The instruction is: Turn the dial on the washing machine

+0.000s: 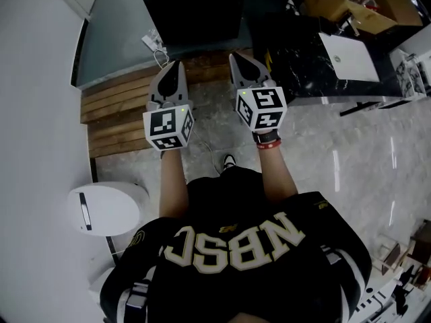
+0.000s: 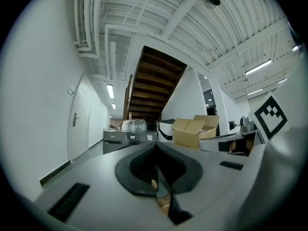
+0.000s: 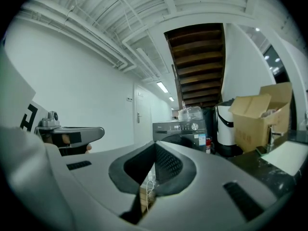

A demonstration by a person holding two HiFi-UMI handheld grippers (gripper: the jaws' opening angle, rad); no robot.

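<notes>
Closed right claw [image 3: 155, 150]; cardboard box [image 3: 262, 117], contents unclear

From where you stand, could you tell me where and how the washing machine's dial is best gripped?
Grip the dial by its round rim, coming straight at the front of the washing machine, since it is a round knob facing outward on the upright control panel. The jaws are shut; open them first.

Jaws together, washing machine [image 2: 126, 139] ahead
</notes>
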